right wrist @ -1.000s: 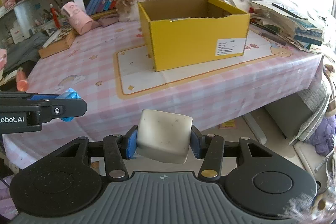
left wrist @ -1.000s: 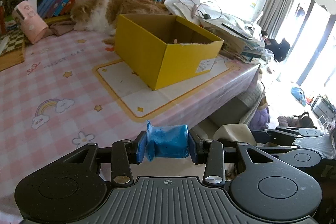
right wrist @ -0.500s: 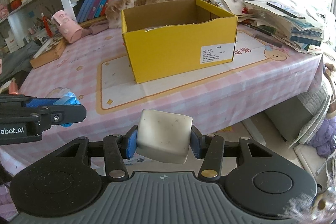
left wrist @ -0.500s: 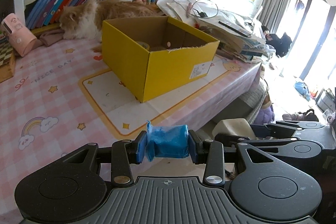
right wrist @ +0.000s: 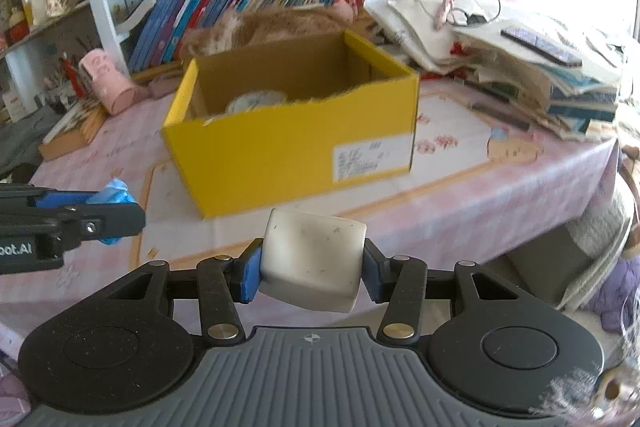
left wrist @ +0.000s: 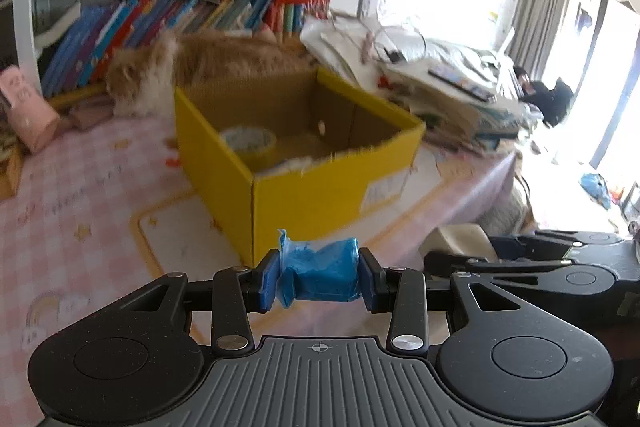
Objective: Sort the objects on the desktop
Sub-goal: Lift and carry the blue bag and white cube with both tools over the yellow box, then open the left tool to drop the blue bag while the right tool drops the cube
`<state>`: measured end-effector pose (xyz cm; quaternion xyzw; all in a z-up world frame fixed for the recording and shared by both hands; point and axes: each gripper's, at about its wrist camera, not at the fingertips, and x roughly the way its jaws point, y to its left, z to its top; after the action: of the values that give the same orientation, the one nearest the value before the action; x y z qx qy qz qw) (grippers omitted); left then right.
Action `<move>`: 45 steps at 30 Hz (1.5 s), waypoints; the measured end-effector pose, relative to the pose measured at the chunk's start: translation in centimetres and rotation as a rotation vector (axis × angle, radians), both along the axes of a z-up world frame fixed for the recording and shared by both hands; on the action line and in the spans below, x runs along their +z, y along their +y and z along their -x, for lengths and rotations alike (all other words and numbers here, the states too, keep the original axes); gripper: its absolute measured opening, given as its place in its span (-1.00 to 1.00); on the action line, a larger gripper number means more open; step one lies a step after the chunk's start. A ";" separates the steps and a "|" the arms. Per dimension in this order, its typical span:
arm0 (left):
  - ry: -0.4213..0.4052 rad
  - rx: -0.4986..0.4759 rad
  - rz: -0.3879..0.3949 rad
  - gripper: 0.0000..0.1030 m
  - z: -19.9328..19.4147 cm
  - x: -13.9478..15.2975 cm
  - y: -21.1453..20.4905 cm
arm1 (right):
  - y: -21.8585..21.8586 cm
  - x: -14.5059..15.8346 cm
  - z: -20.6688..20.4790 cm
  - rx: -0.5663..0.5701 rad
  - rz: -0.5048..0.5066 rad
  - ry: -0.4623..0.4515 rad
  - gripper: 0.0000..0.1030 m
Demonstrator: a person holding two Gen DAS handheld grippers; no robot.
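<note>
L gripper clamped on blue wrapped block, R gripper clamped on white eraser — yellow box ahead w/ tape roll inside, cat behind.

Each tool is built alike — matte black plastic, faintly speckled, with a ribbed grey plate at the near edge marked by a small white crosshair. Two round black housings with shallow circular discs flank that plate. Slim black link arms run forward from silver rivet-like pins to blue pads at the tips. The left tool and the right tool share this layout. Seen side-on from the right wrist view, the left tool shows a small screw and white lettering — partly cut off, ending "bot.AI".
</note>
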<state>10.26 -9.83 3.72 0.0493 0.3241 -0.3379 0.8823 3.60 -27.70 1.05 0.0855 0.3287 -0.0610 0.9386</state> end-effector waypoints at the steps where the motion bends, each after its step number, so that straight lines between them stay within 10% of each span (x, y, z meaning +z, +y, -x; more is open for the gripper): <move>1: -0.016 0.008 0.003 -0.25 -0.3 0.3 -0.5 | -0.6 0.2 -0.5 0.005 0.000 -0.006 -0.11; 23: -0.225 0.198 -0.095 -0.25 -8.5 1.2 -8.6 | -8.6 5.0 -14.0 0.263 0.012 -0.197 -0.11; 45: -0.088 0.196 -0.177 -0.23 -12.1 -3.5 -11.1 | -8.3 -1.0 -23.0 0.403 -0.040 0.049 -0.10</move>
<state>22.40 -20.93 0.22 0.1099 0.3168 -0.2175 0.9166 26.55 -35.98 0.10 0.0349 0.3632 0.1324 0.9216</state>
